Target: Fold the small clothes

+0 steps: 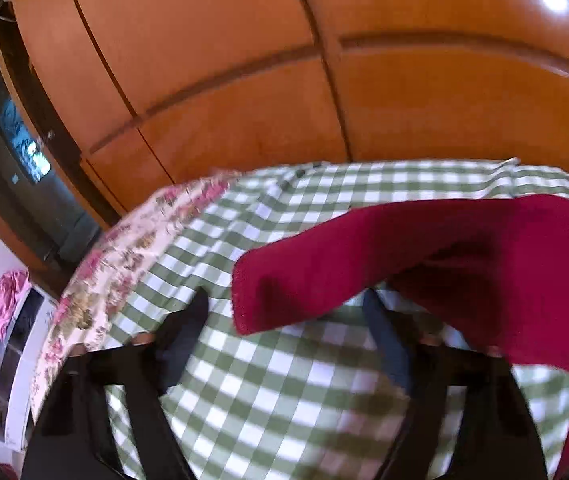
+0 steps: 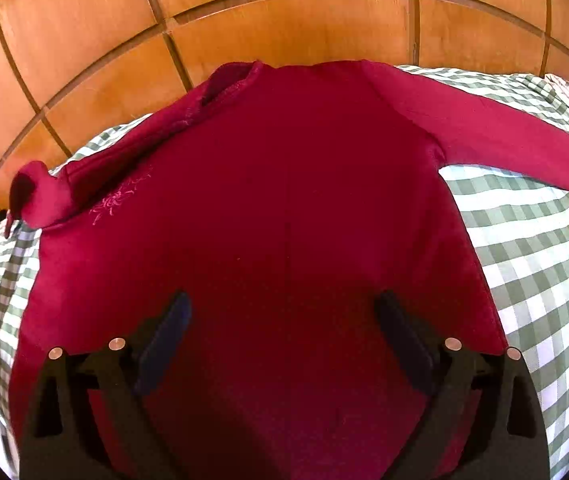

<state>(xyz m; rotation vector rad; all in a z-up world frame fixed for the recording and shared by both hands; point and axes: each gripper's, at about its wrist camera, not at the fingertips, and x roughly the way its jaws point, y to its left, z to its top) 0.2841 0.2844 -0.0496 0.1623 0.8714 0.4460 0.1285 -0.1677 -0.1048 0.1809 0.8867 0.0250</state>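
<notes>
A small dark red long-sleeved top (image 2: 284, 200) lies spread on a green-and-white checked cloth (image 2: 532, 264). One sleeve (image 2: 516, 140) stretches out to the right; the other sleeve (image 2: 40, 196) is folded up at the left. My right gripper (image 2: 284, 312) is open just above the top's body, jaws wide apart and empty. In the left wrist view a red sleeve (image 1: 424, 256) hangs across my open left gripper (image 1: 288, 300), draped over the right finger (image 1: 384, 332); the jaws are wide apart and grip nothing.
Orange wooden wardrobe doors (image 2: 284, 20) stand right behind the bed. A floral sheet (image 1: 124, 256) borders the checked cloth (image 1: 284, 400) at the left. A white box (image 1: 16, 380) with pink cloth (image 1: 8, 296) sits beyond the left edge.
</notes>
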